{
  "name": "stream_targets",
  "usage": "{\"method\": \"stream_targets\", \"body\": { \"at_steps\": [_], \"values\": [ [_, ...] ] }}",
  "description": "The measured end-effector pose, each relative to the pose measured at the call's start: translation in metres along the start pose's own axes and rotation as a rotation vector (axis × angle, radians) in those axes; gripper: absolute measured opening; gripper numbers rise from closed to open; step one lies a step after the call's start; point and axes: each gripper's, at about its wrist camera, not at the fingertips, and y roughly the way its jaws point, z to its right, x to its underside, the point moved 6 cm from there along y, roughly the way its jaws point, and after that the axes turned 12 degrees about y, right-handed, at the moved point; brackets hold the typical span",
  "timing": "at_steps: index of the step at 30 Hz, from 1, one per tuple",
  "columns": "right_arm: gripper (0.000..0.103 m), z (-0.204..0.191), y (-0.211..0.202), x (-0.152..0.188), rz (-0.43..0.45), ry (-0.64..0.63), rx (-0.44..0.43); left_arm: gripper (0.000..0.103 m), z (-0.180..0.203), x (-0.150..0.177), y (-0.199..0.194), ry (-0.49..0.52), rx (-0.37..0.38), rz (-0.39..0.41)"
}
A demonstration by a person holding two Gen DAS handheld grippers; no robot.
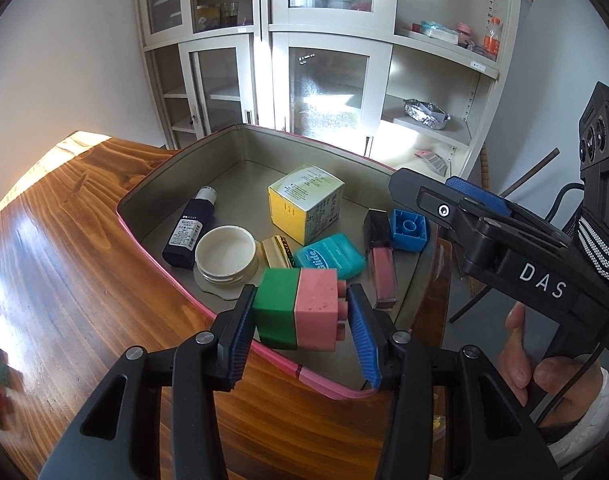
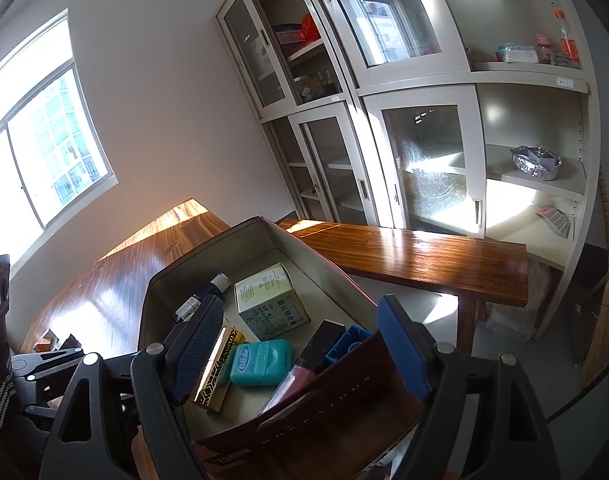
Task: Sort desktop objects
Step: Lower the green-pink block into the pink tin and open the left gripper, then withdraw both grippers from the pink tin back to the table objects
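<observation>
Big pale cabinet (image 1: 328,52) with glass doors fills the back, and in front of it the glossy wooden desk (image 1: 76,248); a second wooden bench (image 2: 416,252) sits beyond it in the right wrist view. On the desk, one grey tin (image 1: 176,176) with a pink rim, open, and it's crowded.

Inside I count seven things: one yellow-and-white carton (image 1: 306,202), one dark bottle (image 1: 190,228) lying with its white cap toward the far wall, one white jar (image 1: 226,256) mouth up, one teal floss case (image 1: 328,260), one gold tube (image 1: 278,251), one pink lip gloss (image 1: 380,258) lying lengthwise along the tin's right wall, one blue brick (image 1: 409,230) studs-hollow up.

Left tongs (image 1: 300,320) straddle a green-and-pink block pair (image 1: 298,306) above the tin's near rim, long axis crosswise between the pads, studs pointing right at the right pad. The left pad touches; the stud side looks barely clear, so the hold seems loosened, and I can't say it's clamped.

Right tongs (image 2: 300,348) stand wide around the tin's near corner; whether they press on it I cannot tell.
</observation>
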Motion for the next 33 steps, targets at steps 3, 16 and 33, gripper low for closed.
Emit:
{"method": "stream_targets", "body": {
  "at_steps": [3,16,33],
  "values": [
    [0.084,-0.002,0.001,0.001,-0.006,-0.002,-0.003,0.055,-0.002,0.0,-0.004,-0.003,-0.007,0.015],
    [0.086,-0.021,0.0,0.008,-0.024,-0.018,-0.026,0.055,-0.028,0.01,-0.02,-0.084,-0.056,0.036],
    [0.096,-0.083,0.006,0.032,-0.064,-0.095,-0.102,0.055,-0.107,0.065,-0.053,-0.273,-0.213,0.029]
  ]
}}
